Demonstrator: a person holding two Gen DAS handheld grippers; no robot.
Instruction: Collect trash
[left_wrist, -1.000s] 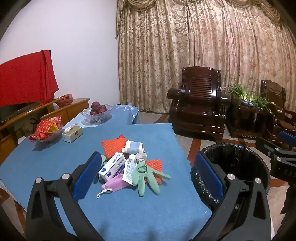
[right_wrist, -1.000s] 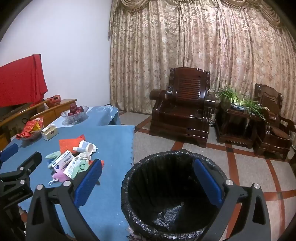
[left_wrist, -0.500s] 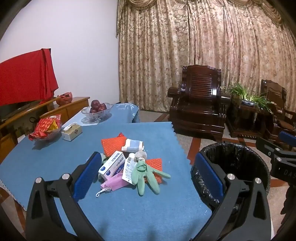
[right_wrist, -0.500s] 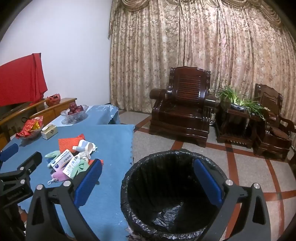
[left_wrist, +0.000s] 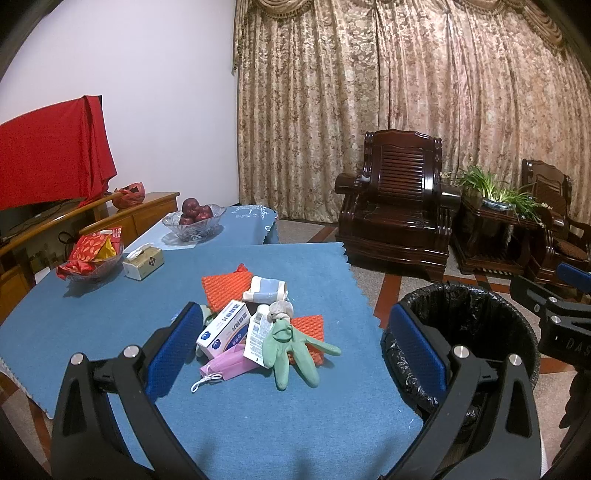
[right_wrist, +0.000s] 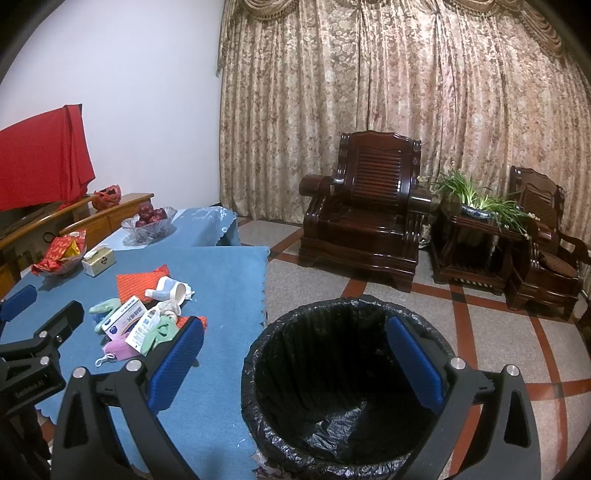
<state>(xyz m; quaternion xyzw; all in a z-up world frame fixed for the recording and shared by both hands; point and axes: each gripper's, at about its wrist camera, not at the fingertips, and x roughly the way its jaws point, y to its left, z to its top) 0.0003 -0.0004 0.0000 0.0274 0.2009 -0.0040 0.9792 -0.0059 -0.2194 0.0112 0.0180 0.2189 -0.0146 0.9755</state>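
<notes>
Blue-padded left gripper (left_wrist: 295, 347) hangs spread above the trash pile (left_wrist: 258, 325).

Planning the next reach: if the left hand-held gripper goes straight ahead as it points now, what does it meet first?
Most likely the green glove at the near edge of the trash pile on the blue table. The left hand-held gripper is open; depth is uncertain.
</notes>
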